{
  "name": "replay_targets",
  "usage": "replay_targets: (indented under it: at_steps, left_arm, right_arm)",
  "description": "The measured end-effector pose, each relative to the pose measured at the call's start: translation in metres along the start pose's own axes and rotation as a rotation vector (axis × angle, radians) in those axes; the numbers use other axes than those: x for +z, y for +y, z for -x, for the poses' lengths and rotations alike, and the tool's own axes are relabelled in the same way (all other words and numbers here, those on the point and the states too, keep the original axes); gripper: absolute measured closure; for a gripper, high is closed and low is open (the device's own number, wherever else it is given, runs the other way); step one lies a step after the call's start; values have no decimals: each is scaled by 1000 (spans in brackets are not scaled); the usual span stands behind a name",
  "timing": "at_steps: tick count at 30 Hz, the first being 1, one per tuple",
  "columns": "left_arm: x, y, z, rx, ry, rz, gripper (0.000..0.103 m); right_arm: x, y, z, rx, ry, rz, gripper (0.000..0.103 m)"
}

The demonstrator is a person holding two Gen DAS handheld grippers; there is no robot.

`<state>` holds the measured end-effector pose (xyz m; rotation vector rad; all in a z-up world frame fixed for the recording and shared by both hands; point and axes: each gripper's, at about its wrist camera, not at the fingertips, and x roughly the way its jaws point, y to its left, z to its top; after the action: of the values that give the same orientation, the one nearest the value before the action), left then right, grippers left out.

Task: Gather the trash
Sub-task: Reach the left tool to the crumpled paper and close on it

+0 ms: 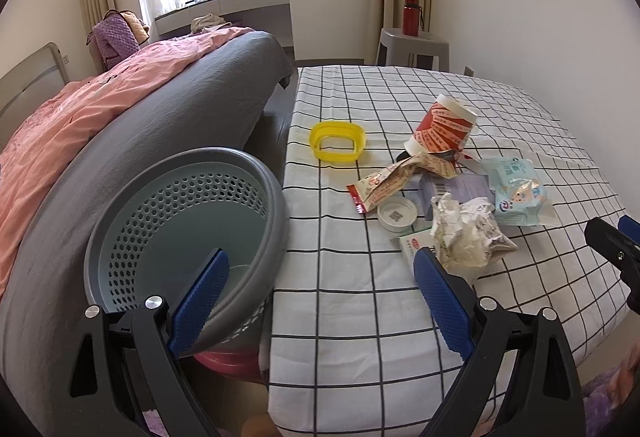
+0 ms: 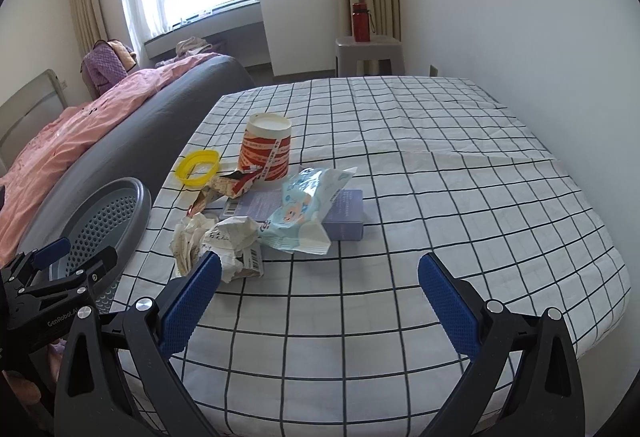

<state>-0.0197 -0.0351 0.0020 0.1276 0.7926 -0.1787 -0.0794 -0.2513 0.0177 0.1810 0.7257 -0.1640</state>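
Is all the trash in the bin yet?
Not yet. The bin looks almost empty. Both the left gripper and right gripper are open, holding nothing. The cup, crumpled paper, wipes packet and yellow ring remain on the table.

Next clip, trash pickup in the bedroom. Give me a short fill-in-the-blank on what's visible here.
1. The bottle on the stool is ___.
2. The left gripper and right gripper both stand ___.
3. The perforated bin sits beside the table, on its ___ side in both views.

Missing: red; open; left
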Motion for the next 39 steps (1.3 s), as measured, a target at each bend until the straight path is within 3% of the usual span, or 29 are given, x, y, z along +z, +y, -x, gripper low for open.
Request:
replay_targets:
  at_steps: [10, 18, 30, 34, 39]
  left_arm:
    - [9, -50, -7, -140, 32, -23, 14]
    - [18, -80, -33, -188, 100, -39, 14]
    - [18, -97, -62, -182, 145, -69, 15]
    - [17, -97, -64, -190, 154, -75, 39]
    - [17, -93, -59, -192, 135, -73, 46]
  right_arm:
    - [4, -46, 9, 14, 20, -120, 6]
    - [5, -54, 15, -35, 5, -115, 6]
    - [5, -58, 16, 9, 14, -137, 6]
    - [4, -58, 16, 8, 13, -134, 6]
    - [3, -56, 12, 12, 27, -134, 6]
